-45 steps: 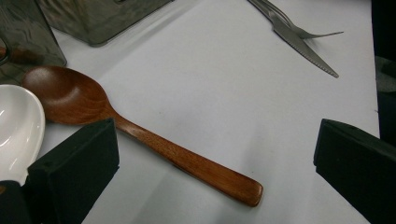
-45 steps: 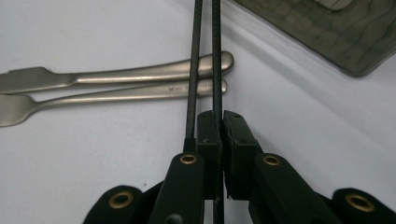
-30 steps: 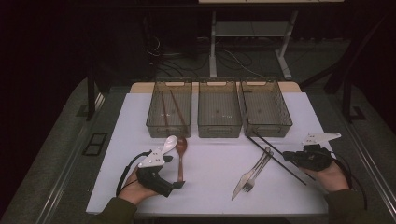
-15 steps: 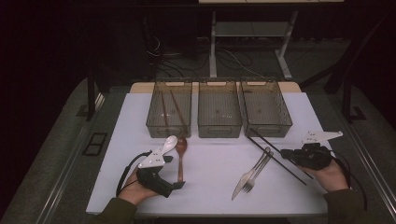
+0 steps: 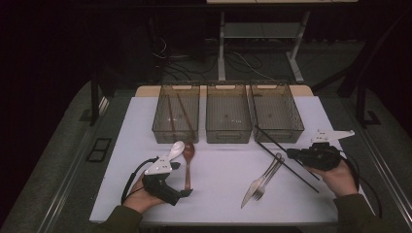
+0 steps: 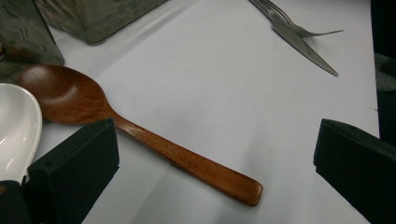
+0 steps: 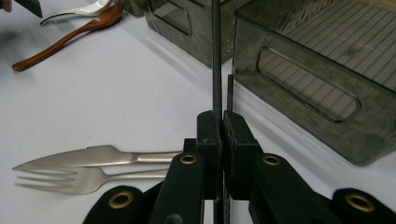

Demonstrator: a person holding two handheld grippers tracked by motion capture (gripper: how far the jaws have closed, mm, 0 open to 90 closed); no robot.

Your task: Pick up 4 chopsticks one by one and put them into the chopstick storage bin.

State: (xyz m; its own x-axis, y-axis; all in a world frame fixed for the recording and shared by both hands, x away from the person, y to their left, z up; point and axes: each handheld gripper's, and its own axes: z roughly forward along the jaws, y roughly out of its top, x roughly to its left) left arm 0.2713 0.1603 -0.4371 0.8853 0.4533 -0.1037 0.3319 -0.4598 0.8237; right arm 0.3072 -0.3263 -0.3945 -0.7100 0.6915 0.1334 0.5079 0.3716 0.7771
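A wooden spoon [image 5: 187, 164] lies on the white table beside a white spoon [image 5: 177, 148]. My left gripper [image 5: 180, 188] sits at the wooden spoon's handle end. In the left gripper view the left gripper [image 6: 215, 161] is open wide, with the wooden spoon [image 6: 140, 135] lying between the jaws, untouched. My right gripper [image 5: 294, 155] is shut on black chopsticks [image 5: 272, 143] that slant across the table's right side. In the right gripper view the right gripper [image 7: 223, 126] clamps the black chopsticks [image 7: 216, 56], which point toward the bins.
Three clear bins stand in a row at the back: the left bin [image 5: 161, 127] holds brown chopsticks, then the middle bin [image 5: 228, 137] and the right bin [image 5: 291, 130]. A knife and fork [image 5: 261, 182] lie together left of my right hand.
My right gripper has shifted slightly left with the black chopsticks held in it. The left gripper and the spoons have stayed where they were.
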